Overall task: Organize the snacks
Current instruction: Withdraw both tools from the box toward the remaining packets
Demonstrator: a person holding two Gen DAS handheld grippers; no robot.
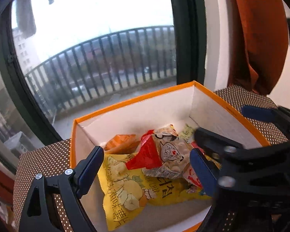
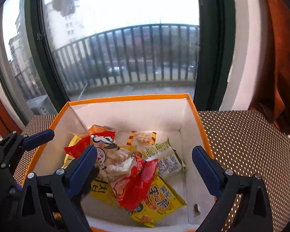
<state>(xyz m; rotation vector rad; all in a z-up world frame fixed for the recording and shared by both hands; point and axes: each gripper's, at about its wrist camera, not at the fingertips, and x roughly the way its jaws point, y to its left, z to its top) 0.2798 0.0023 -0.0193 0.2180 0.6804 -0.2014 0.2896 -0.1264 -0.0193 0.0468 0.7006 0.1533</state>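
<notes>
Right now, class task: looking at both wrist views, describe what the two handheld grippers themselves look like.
Both match. The left gripper and the right gripper each have black angular plastic frames with triangular cut-outs and round silver screw heads. Their fingers carry dark blue pads. No cables, markings, sleeves or hands show.

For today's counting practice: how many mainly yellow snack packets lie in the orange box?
2. A large yellow chip bag under the pile's left side, and a yellow packet at the front right. Others may be hidden.
</notes>
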